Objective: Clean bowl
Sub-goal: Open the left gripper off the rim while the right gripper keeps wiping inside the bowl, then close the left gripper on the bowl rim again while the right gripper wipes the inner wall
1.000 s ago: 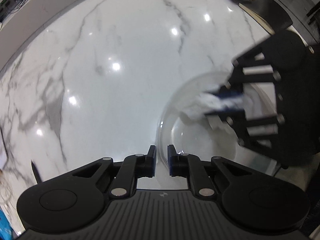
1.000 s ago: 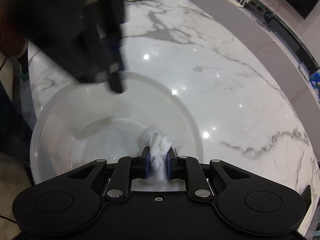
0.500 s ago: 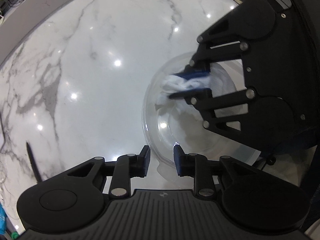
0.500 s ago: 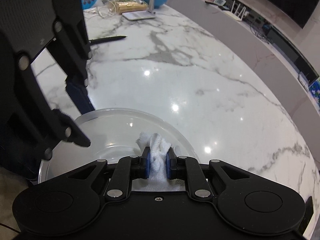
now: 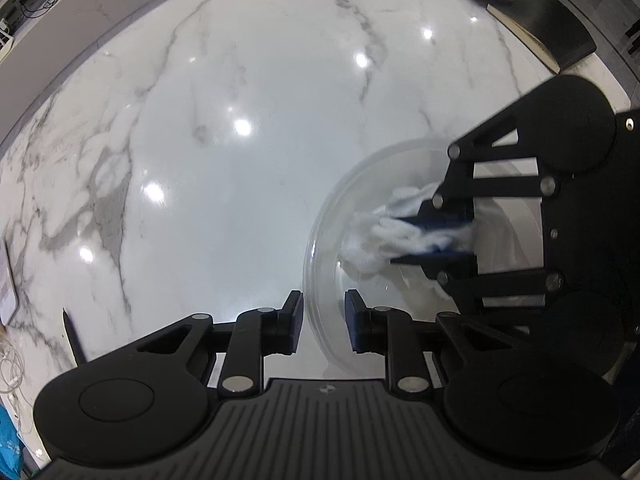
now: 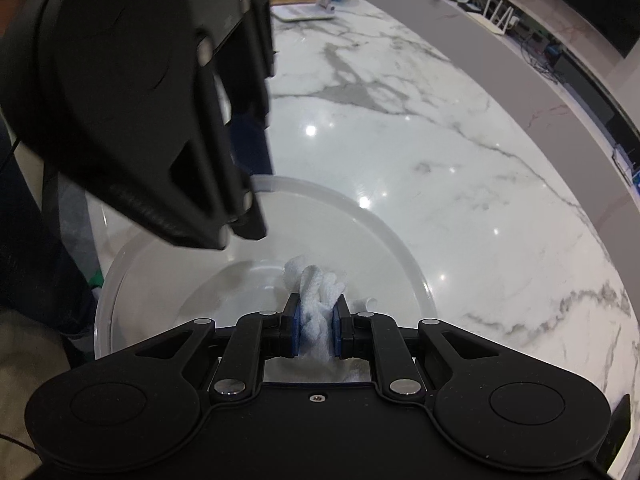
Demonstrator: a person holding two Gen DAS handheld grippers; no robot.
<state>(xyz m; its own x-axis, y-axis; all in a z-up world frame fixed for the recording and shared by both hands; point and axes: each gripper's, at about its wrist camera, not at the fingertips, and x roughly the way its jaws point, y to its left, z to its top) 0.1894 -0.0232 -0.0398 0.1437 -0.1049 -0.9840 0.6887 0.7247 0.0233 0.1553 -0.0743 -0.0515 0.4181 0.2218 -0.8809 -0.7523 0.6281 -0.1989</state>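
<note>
The clear bowl (image 5: pixel 320 264) sits on the white marble bench (image 5: pixel 240 160), close to its near edge, and the big black left gripper (image 5: pixel 322 320) hides part of the bowl's rim in the right wrist view. Its jaws stand a little apart, one on each side of the rim, and I cannot tell if they touch it. The right gripper (image 6: pixel 316 330) reaches into the bowl with its jaws squeezed tight on a white cloth (image 6: pixel 318 292), whose lower part is hidden behind them.
</note>
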